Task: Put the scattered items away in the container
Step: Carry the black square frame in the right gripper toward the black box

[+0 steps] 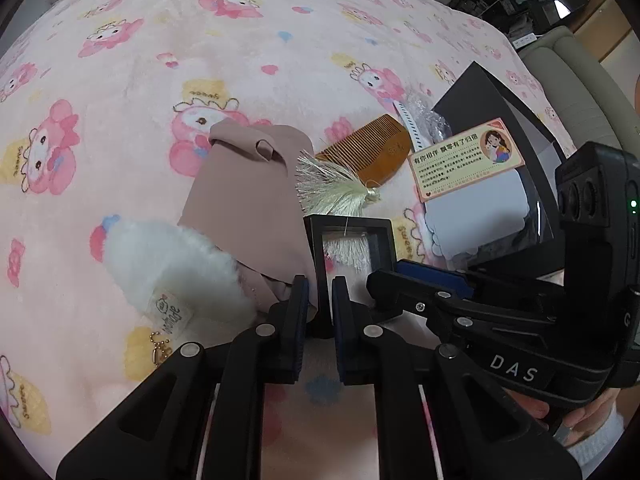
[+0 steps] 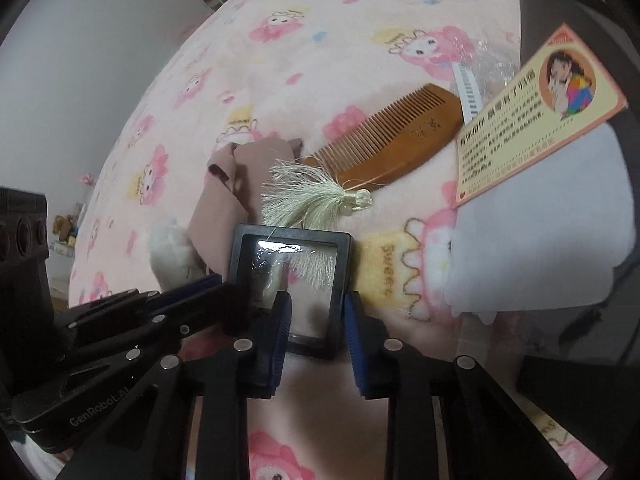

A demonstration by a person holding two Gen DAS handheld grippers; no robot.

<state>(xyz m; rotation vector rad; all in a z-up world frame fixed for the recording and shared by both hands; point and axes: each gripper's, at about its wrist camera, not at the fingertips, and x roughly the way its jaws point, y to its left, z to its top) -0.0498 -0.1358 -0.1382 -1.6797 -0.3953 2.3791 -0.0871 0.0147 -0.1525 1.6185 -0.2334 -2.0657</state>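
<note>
Surface: pink cartoon-print blanket (image 1: 168,60) covering the whole work area.
Left gripper (image 1: 320,300): jaws clenched on the left edge of the black display frame (image 1: 352,252); the frame's side bar sits between the two blue pads.
Right gripper (image 2: 316,312): jaws part-way apart around the frame's lower right portion; pad contact with the frame cannot be confirmed.
Frame position: lying low on the blanket, between both grippers, clear window facing up.
Wooden comb (image 2: 400,136): flat on the blanket beyond the frame, cream tassel (image 2: 308,200) attached; tassel fringe overlaps the frame's top edge.
Mauve cloth pouch (image 1: 248,200): left of the frame, touching it.
White fluffy puff (image 1: 176,264): beside the pouch, labelled tag visible.
Printed card (image 1: 468,160): propped at the edge of the black container (image 1: 500,92), right of the comb.
Plastic wrapper (image 2: 484,56): behind the comb, near the container.
</note>
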